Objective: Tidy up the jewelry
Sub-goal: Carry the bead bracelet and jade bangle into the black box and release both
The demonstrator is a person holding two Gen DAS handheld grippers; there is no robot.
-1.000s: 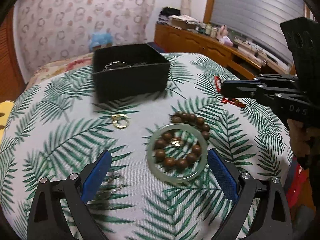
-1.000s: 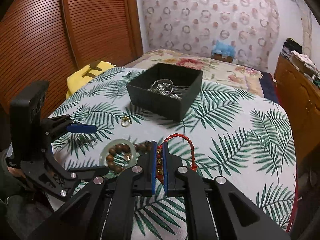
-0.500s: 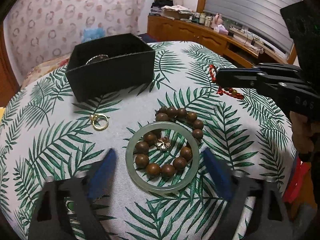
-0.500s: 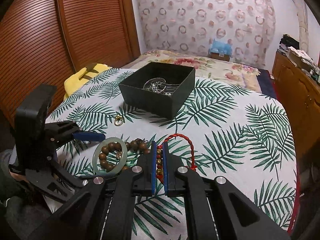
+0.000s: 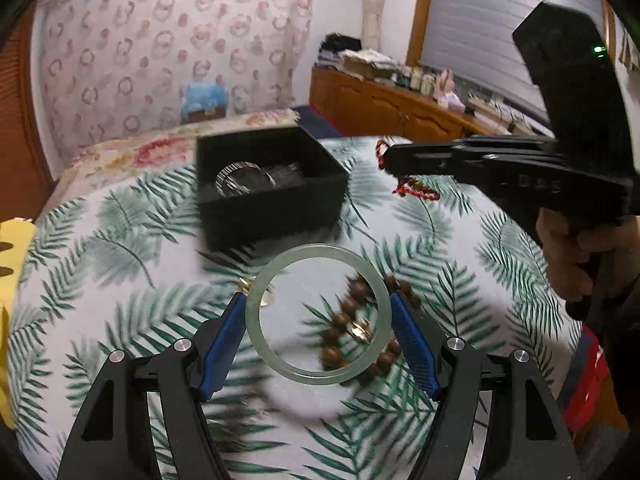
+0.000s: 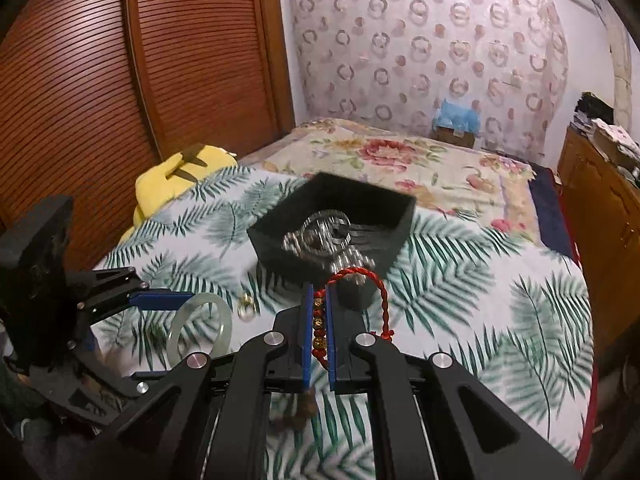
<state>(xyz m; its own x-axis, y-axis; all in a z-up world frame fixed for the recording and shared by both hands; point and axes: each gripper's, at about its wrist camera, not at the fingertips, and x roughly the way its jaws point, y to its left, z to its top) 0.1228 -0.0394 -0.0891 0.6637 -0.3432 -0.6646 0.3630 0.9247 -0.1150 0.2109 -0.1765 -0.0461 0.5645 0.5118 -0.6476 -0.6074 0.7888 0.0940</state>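
- On the palm-leaf tablecloth (image 5: 120,240) stands a black box (image 5: 272,184), open at the top; every place below is told from this box.
- Inside the box lie silvery bangles (image 5: 244,178) and other shiny pieces, too blurred to tell apart.
- Nearer the camera than the box, the left gripper (image 5: 318,316) grips a pale green jade bangle (image 5: 276,272): both blue pads (image 5: 224,344) press on the ring's outer rim, one on each side. Its jaws have just been closing, and the bangle is what sits between them.
- The bangle is tilted and raised off the cloth, apart from the box, just in front of its near wall.
- Under and behind the bangle, on the cloth in front of the box, lies a bracelet of brown wooden beads (image 5: 344,320) with a small gold charm among them.
- A small gold ring (image 6: 246,306) lies on the cloth near the box's front corner, on the left gripper's side.
- To the right of the box in the left wrist view, the right gripper (image 6: 319,328) is clamped tight on a red braided cord bracelet (image 6: 378,292) strung with gold and red beads; the cord's loop arches just in front of the box's near wall.
- A person's hand (image 5: 576,252) holds the right gripper's handle.
- Beyond the box lies a bed with a floral cover (image 6: 400,160); to its left sits a yellow plush toy (image 6: 180,172).
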